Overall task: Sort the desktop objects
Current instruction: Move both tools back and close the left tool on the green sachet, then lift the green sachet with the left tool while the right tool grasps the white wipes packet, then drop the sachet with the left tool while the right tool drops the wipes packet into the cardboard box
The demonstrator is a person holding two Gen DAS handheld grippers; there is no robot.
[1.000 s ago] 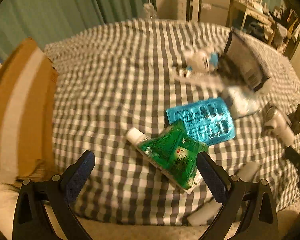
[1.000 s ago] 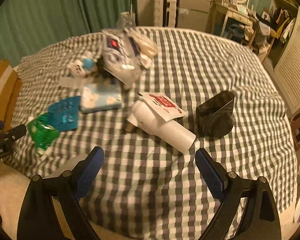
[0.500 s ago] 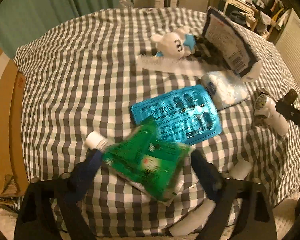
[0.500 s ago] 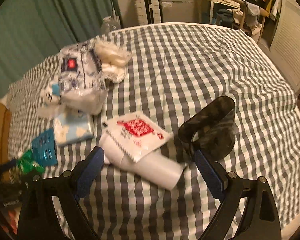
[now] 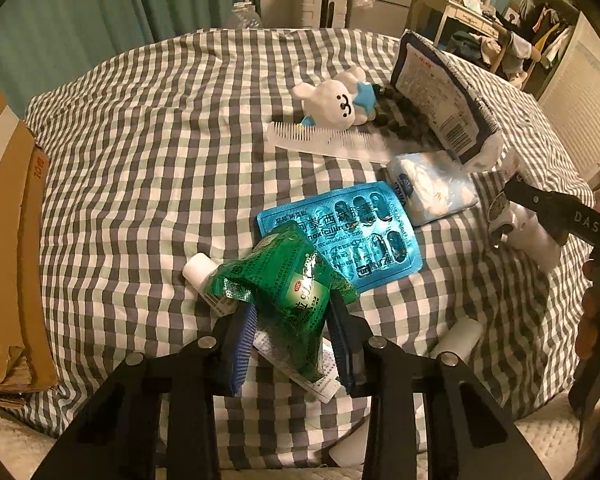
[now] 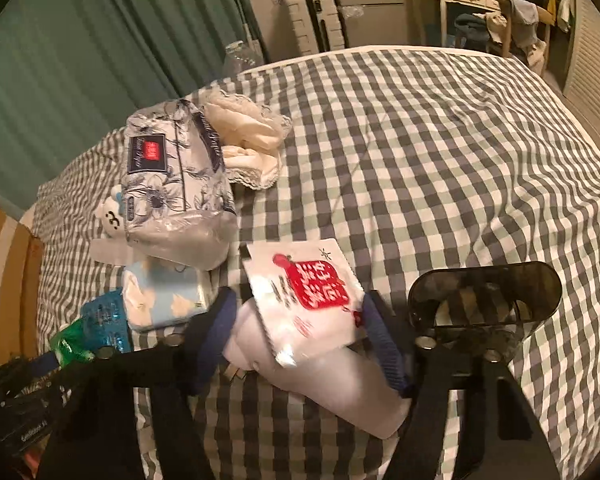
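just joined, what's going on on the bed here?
A person is sorting clutter on a checked bedspread with two handheld claws. The left claw has just been closing and now pinches a green tube that overlaps a blue pill pack. The right claw has also been closing around a white sachet and the white bottle beneath it; firm contact is unclear.

Tube [image 5: 278, 300] overlapping blister pack [image 5: 352, 232], comb [image 5: 328, 144] behind, plush [image 5: 336, 98] behind comb, tissue pkt [image 5: 432, 186] right.
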